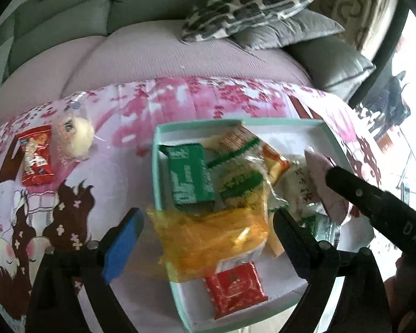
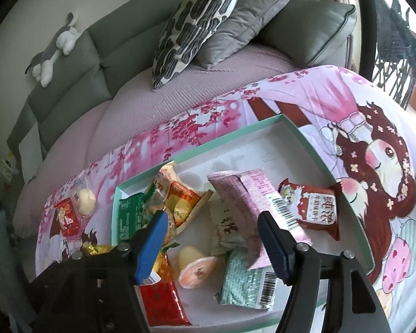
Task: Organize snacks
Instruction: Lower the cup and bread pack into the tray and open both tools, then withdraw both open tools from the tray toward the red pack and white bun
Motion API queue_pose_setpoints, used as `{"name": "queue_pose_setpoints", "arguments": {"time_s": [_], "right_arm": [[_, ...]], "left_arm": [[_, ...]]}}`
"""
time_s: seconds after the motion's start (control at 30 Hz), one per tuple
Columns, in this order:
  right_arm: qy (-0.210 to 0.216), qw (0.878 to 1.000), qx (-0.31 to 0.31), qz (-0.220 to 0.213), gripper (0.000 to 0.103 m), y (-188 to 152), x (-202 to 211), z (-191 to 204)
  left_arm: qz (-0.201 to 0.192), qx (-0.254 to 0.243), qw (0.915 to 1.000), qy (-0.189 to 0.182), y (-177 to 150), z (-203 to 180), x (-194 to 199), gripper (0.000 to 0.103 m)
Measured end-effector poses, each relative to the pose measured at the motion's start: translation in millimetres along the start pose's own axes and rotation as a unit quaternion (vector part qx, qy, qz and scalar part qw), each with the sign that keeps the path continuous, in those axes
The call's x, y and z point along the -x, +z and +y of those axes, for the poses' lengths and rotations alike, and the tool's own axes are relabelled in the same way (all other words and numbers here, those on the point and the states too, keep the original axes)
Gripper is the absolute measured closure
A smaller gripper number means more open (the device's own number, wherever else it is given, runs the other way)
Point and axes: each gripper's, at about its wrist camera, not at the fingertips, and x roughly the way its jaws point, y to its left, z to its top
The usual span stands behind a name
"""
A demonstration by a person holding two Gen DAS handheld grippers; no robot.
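A mint-green shallow box (image 1: 158, 149) (image 2: 313, 144) lies on the pink cartoon cloth and holds several snack packets. My left gripper (image 1: 208, 222) is open above an orange-yellow packet (image 1: 210, 238) at the box's near left. A green packet (image 1: 188, 177) and a red packet (image 1: 234, 288) lie beside it. My right gripper (image 2: 212, 227) is open over the box, above a pink packet (image 2: 252, 194) and a white packet (image 2: 224, 227). It shows as a black finger in the left wrist view (image 1: 374, 202). A red packet (image 1: 34, 161) (image 2: 66, 216) and a round yellow bun (image 1: 76, 136) (image 2: 86, 201) lie outside the box at left.
The cloth covers a table in front of a lilac-covered sofa (image 2: 119, 122) with grey and patterned cushions (image 2: 191, 25). A dark red packet (image 2: 316, 205), a pale green packet (image 2: 246, 277) and a peach jelly cup (image 2: 198, 272) lie in the box. A plush toy (image 2: 55, 50) rests on the sofa back.
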Motion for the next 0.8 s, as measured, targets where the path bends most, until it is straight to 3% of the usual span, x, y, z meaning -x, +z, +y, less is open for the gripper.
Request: {"name": "queue_pose_setpoints", "arguments": {"time_s": [0.23,0.5,0.8], "right_arm": [[-0.003,1.000,-0.003,0.002,0.032,0.6,-0.5,-3.8],[0.000,1.000,0.013,0.008,0.032,-2.4,-2.6,5.5],[-0.007,1.000,0.026,0.015,0.030,-5.6,-5.9,12.3]], "left_arm": [[-0.020,0.066,0.9976,0.009,4.2,34.3,9.6,0.008],[-0.030,0.130,0.9895,0.056,0.9,82.4,15.8,0.008],[-0.034,0.138,0.9880,0.061,1.3,87.0,17.3,0.008]]}}
